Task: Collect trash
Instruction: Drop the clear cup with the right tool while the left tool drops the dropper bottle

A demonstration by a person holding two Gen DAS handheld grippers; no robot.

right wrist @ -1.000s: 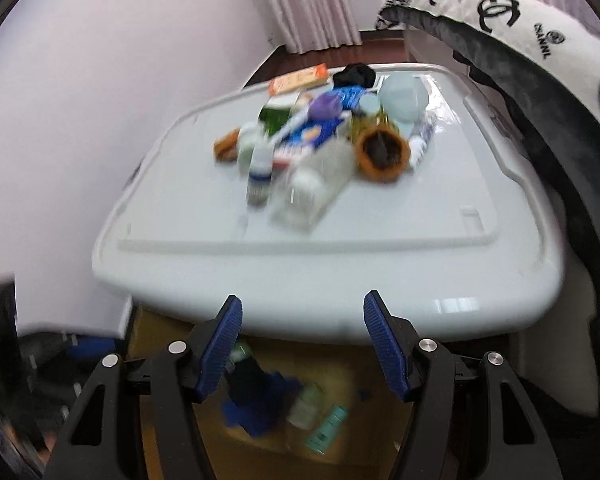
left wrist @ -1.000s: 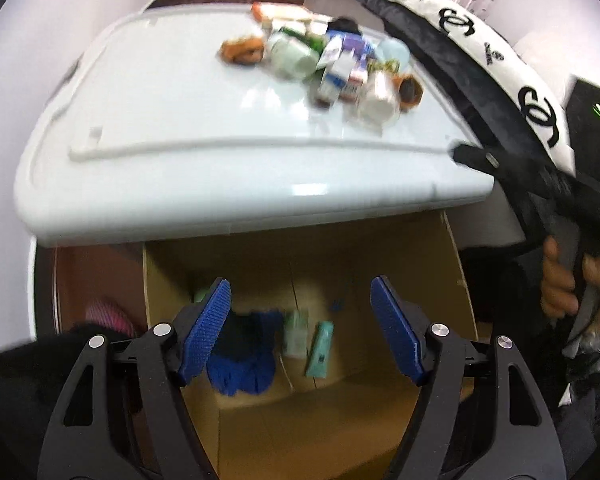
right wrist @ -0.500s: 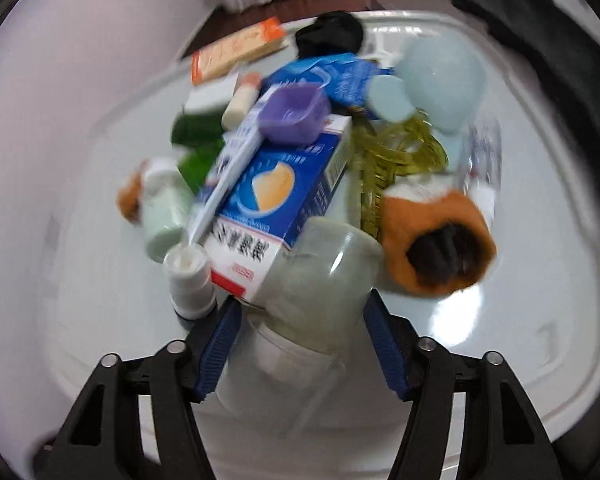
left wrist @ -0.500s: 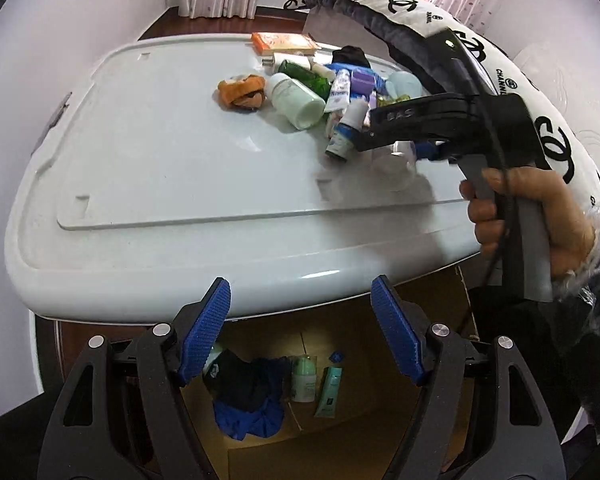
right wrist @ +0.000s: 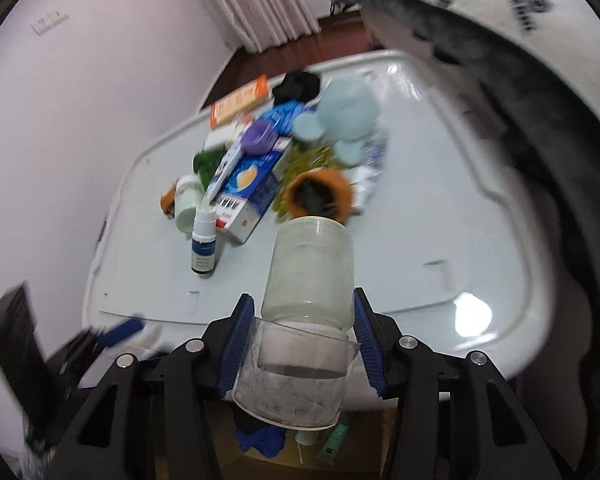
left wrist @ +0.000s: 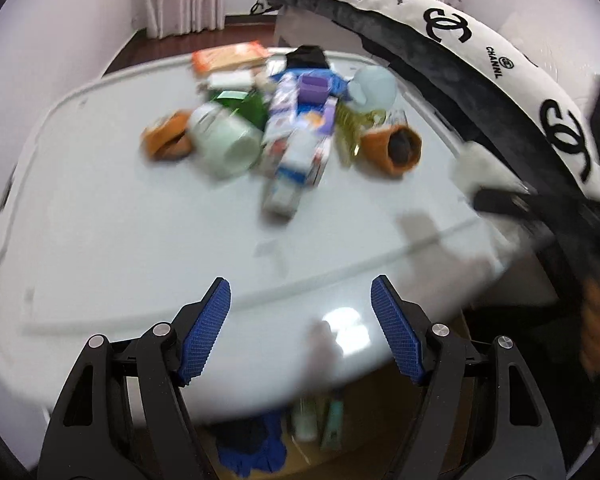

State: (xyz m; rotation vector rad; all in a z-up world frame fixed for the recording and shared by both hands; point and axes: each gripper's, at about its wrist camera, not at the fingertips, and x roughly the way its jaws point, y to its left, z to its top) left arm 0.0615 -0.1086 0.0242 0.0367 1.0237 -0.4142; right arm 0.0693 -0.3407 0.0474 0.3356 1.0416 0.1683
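Observation:
My right gripper [right wrist: 302,340] is shut on a clear plastic jar [right wrist: 306,280] and holds it above the near edge of the white lid-like table [right wrist: 440,240]. A pile of trash lies further back: a blue carton [right wrist: 248,192], a small dropper bottle [right wrist: 204,246], an orange sock [right wrist: 320,196], a pale blue cup [right wrist: 346,116]. My left gripper [left wrist: 300,328] is open and empty over the table's near edge; the same pile [left wrist: 292,128] lies ahead of it. A cardboard box [right wrist: 260,462] below the table holds blue cloth [right wrist: 260,438] and tubes.
A black and white patterned cushion [left wrist: 480,52] overhangs the table's right side. A pale wall [right wrist: 80,120] stands on the left, curtains [right wrist: 260,4] at the back. The left gripper's blue finger [right wrist: 120,330] shows at lower left in the right wrist view.
My right gripper closed on the clear jar and drew it back from the pile towards the table's near edge. My left gripper moved forward over the table, still open.

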